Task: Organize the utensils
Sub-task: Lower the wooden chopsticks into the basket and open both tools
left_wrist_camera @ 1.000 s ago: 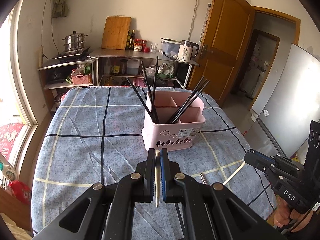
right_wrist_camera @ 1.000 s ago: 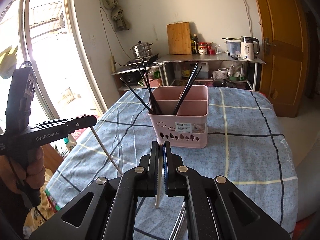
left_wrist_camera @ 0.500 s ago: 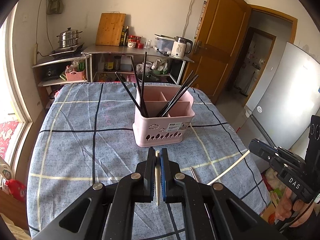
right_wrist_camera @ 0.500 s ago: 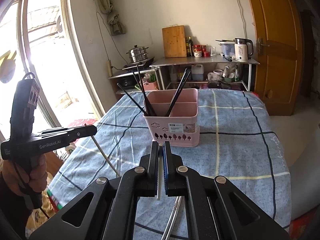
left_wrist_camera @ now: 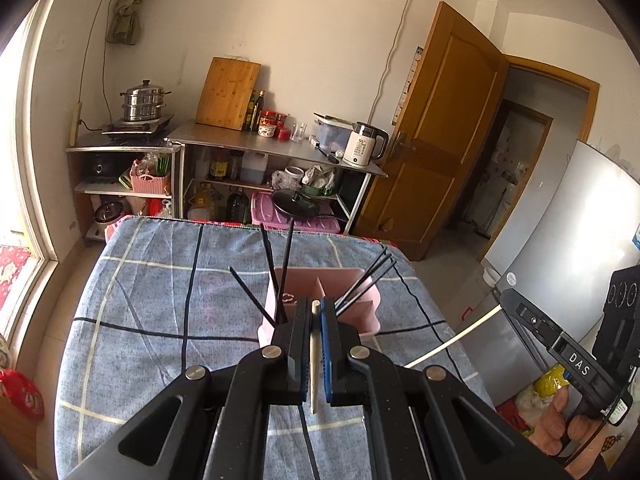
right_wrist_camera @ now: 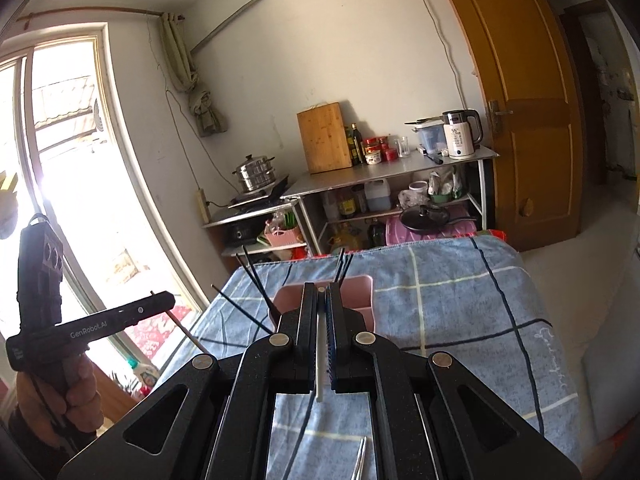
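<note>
pink utensil caddy (left_wrist_camera: pixel 366 314) standing on the blue checked tablecloth (left_wrist_camera: pixel 140 320), mostly hidden behind the gripper fingers in both views. black chopsticks (left_wrist_camera: pixel 276 272) leaning out of its left compartment, more black chopsticks (left_wrist_camera: pixel 372 276) fanned from the right one. cream-white chopstick (left_wrist_camera: pixel 314 360) pinched upright in the left gripper (left_wrist_camera: pixel 315 312), fingers narrowed tight on it. second white chopstick (right_wrist_camera: pixel 321 356) clamped likewise in the right gripper (right_wrist_camera: pixel 321 300). metal utensils (right_wrist_camera: pixel 361 460) lying on the cloth near the table's front edge, kind unclear. beyond the table, steel shelf (left_wrist_camera: pixel 280 148) with white kettle (left_wrist_camera: pixel 362 150), wooden cutting board (left_wrist_camera: pixel 229 94) and steamer pot (left_wrist_camera: pixel 143 100).
</note>
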A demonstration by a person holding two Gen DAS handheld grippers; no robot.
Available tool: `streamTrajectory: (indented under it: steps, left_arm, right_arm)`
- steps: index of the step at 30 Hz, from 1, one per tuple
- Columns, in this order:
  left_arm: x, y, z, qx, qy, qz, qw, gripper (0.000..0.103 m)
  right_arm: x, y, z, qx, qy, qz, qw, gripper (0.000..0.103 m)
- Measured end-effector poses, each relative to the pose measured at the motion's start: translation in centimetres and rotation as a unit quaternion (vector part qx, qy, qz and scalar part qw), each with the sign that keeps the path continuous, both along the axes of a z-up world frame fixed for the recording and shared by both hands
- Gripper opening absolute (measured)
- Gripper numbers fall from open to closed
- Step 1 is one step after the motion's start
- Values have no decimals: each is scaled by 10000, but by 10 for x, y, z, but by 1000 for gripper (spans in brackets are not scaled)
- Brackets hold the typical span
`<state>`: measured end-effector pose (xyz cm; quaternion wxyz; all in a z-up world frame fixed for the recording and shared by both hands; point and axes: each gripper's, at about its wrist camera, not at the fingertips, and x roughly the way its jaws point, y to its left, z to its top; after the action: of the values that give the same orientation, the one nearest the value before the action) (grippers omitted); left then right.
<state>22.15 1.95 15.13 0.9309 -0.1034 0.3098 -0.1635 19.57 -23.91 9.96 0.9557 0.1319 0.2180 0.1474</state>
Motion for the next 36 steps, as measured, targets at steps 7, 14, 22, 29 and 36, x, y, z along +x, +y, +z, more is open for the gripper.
streamTrajectory:
  steps: [7, 14, 22, 29, 36]
  left_arm:
    - [36, 3, 18, -88, -114, 136, 9998, 4]
    - [65, 5, 23, -127, -210, 215, 9995, 4]
    - [90, 2, -2, -126, -102, 200, 9997, 4]
    - [105, -4, -38, -73, 203, 106, 9997, 4]
    - [109, -10, -60, 164, 328, 81, 9993, 5]
  right_arm:
    - [27, 9, 15, 145, -173, 22, 9997, 4]
    - [56, 18, 15, 185, -180, 33, 9997, 4]
    - [83, 22, -8, 201, 58, -9, 9998, 4]
    - [97, 27, -33, 165, 342, 20, 9993, 4]
    - [107, 34, -53, 134, 599, 191, 9979, 4]
